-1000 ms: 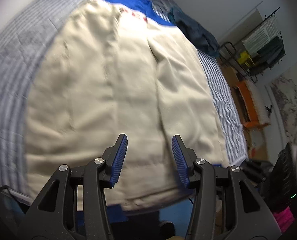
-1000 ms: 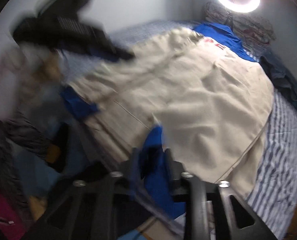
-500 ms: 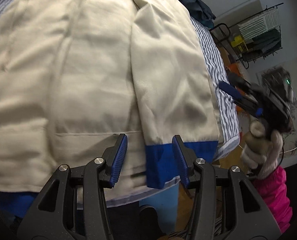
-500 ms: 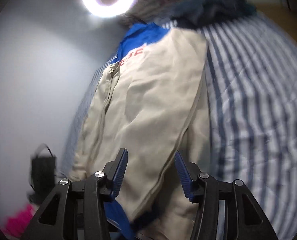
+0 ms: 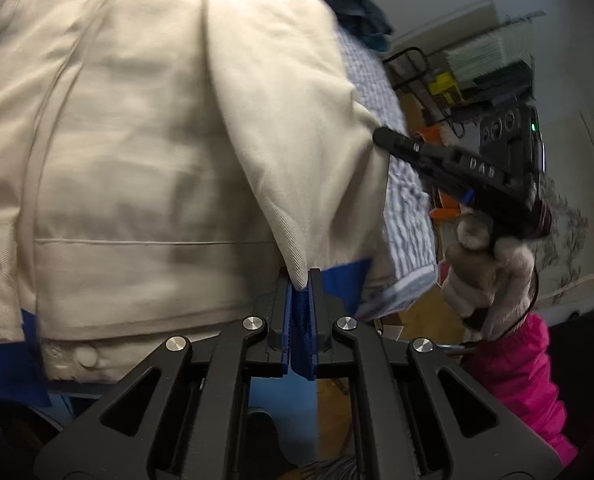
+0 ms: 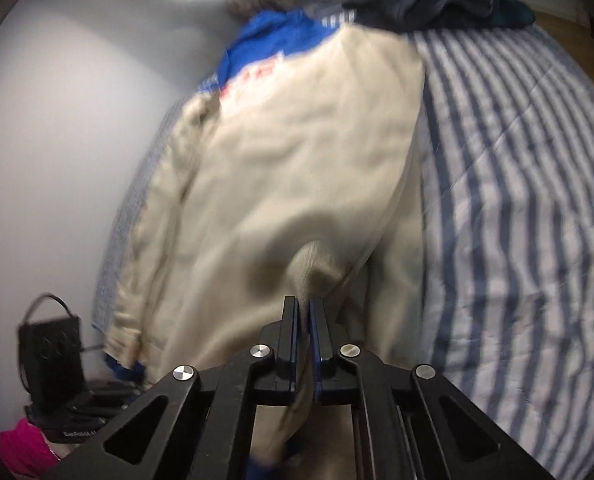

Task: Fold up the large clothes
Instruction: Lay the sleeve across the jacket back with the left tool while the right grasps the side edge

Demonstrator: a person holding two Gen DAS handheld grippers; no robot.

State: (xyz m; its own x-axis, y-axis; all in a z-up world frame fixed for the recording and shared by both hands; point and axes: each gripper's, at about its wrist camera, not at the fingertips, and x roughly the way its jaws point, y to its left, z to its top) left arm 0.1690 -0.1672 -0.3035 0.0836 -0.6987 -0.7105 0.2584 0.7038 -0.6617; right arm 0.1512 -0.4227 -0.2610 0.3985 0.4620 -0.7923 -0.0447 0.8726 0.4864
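Observation:
A large beige jacket point(image 5: 137, 140) with blue collar and blue hem lies spread on a striped bed. My left gripper point(image 5: 299, 276) is shut on the blue cuff end of a beige sleeve point(image 5: 289, 168) folded over the jacket's body. My right gripper point(image 6: 303, 304) is shut on a fold of the jacket's beige cloth point(image 6: 297, 200) near its right edge. The right gripper also shows in the left wrist view point(image 5: 385, 136), touching the sleeve's right edge. The jacket's blue collar point(image 6: 269, 40) with red lettering is at the far end.
The blue and white striped bedsheet point(image 6: 517, 180) stretches to the right of the jacket. Dark clothes point(image 6: 437, 0) lie piled at the head of the bed. A wire rack point(image 5: 477, 68) stands beyond the bed's right side. A black device point(image 6: 51, 352) sits low left by the wall.
Both grippers were open half a second ago and have shut on the jacket: the left on the blue sleeve cuff, the right on the beige cloth at the right edge.

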